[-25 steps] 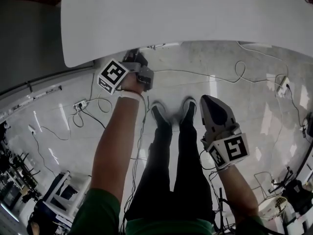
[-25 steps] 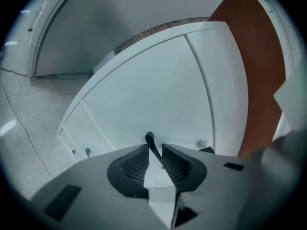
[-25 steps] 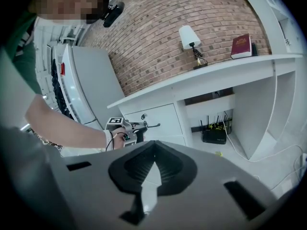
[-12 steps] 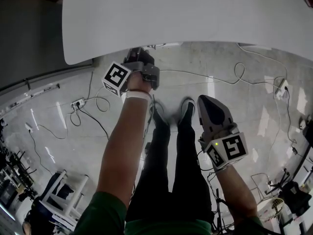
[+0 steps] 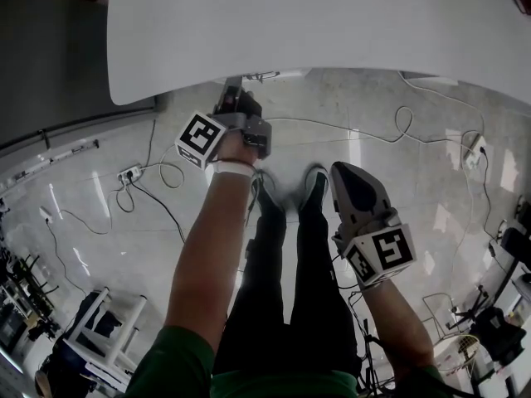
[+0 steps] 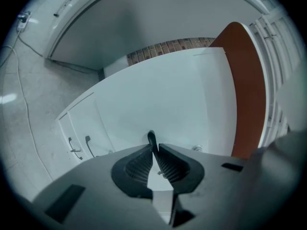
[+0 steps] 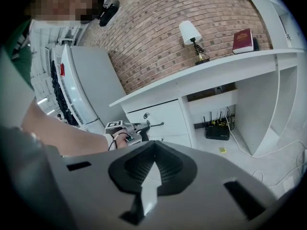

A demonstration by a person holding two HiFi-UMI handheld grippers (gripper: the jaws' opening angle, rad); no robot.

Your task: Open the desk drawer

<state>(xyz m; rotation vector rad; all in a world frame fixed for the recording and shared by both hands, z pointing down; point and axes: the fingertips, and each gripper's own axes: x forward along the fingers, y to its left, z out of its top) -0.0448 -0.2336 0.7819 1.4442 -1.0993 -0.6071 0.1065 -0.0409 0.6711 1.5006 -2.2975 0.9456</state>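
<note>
The white desk (image 5: 332,23) fills the top of the head view. My left gripper (image 5: 238,92) reaches under the desk's front edge. In the left gripper view its jaws have just been closing, and the dark drawer handle (image 6: 151,139) stands pinched between the pads of the left gripper (image 6: 154,150), in front of the white drawer front (image 6: 168,95). The right gripper view shows the same left gripper (image 7: 140,127) at the handle (image 7: 157,124) of the top drawer (image 7: 160,114). My right gripper (image 5: 343,170) hangs apart over the floor, shut and empty, as the right gripper (image 7: 153,161) view shows.
Cables and a power strip (image 5: 133,175) lie on the floor. The person's legs and shoes (image 5: 286,191) stand between the grippers. Two lower handles (image 6: 81,146) show below the drawer. A lamp (image 7: 192,37) and red book (image 7: 243,41) sit on the desk; a router (image 7: 217,131) sits underneath.
The left gripper has edged further under the desk edge and rolled a little. The right gripper has stayed almost where it was.
</note>
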